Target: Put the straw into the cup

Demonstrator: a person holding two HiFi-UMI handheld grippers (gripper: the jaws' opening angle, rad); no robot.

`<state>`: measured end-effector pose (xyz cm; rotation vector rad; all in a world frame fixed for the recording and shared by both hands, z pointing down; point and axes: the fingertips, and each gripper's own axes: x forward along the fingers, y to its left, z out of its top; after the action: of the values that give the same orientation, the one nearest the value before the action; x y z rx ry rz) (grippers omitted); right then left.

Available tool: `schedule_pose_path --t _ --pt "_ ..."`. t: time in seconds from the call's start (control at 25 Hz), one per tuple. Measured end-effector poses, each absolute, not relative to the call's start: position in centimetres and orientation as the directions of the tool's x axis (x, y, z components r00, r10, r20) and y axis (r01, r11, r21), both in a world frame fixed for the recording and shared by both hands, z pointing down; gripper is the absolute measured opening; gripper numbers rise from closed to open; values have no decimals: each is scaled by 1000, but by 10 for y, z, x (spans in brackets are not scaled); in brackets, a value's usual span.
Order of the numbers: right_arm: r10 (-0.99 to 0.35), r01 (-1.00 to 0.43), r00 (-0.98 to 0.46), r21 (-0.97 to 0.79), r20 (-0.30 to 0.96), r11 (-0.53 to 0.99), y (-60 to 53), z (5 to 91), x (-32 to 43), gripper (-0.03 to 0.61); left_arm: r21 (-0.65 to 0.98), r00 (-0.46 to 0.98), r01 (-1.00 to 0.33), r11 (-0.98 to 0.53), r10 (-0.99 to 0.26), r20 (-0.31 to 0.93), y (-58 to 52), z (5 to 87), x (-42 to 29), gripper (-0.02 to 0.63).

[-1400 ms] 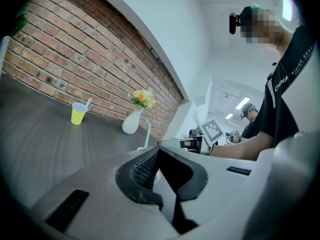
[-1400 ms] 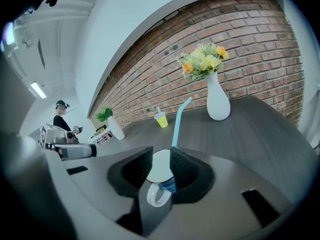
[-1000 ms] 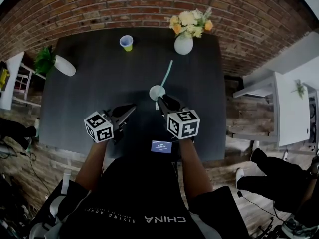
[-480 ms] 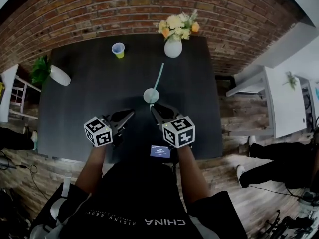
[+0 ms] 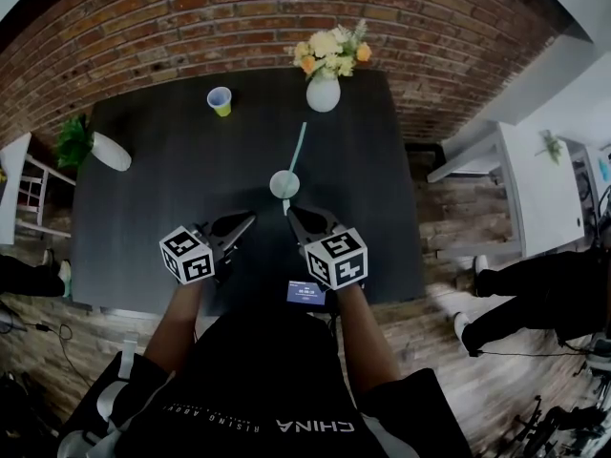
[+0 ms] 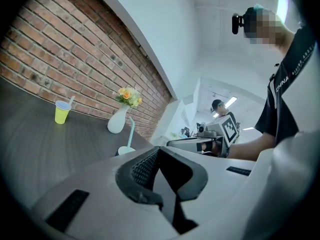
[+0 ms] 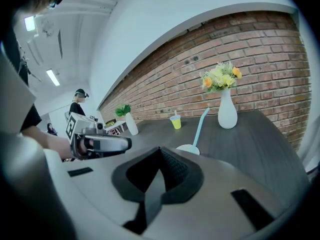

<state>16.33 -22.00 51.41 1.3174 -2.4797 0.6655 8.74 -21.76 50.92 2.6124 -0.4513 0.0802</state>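
left jaws: pressed together on the left gripper [image 6: 159, 151], nothing between them, hanging low over the near part of the worktop [image 5: 172, 189]
right jaws: same deal on the right gripper [image 7: 160, 151], pads meet with nothing pinched, tips aimed at the cup and stopping just short of it, not touching as far as I can see
display: a small lit display [image 5: 305, 292] sits at the near edge of the worktop, between the person's forearms
cup: the cup [image 5: 284, 183] is white and stands upright around mid-worktop, just beyond the right jaws' tips
straw: the straw [image 5: 297, 146] is pale teal and already in the cup, lower end inside, leaning off toward the far side with a bent top
plant vase: the plant vase [image 5: 110, 151], white with green leaves, is out at the left edge, well apart from the cup
yellow cup: the yellow cup [image 5: 220, 100] has a blue rim and is near the far edge, left of centre, with something thin and white poking out
flower vase: the flower vase [image 5: 323, 92], white with yellow and orange blooms, is at the far edge, to the right of the yellow cup
wall: a brick wall [image 5: 191, 17] sits right behind the worktop
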Motion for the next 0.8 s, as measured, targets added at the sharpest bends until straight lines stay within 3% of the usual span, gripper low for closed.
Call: schedule_pose_path --t 0.8 --pt "-718 -831 -555 -254 420 494 -222 513 165 7 438 932 -363 -822 -328 156 -222 513 86 3"
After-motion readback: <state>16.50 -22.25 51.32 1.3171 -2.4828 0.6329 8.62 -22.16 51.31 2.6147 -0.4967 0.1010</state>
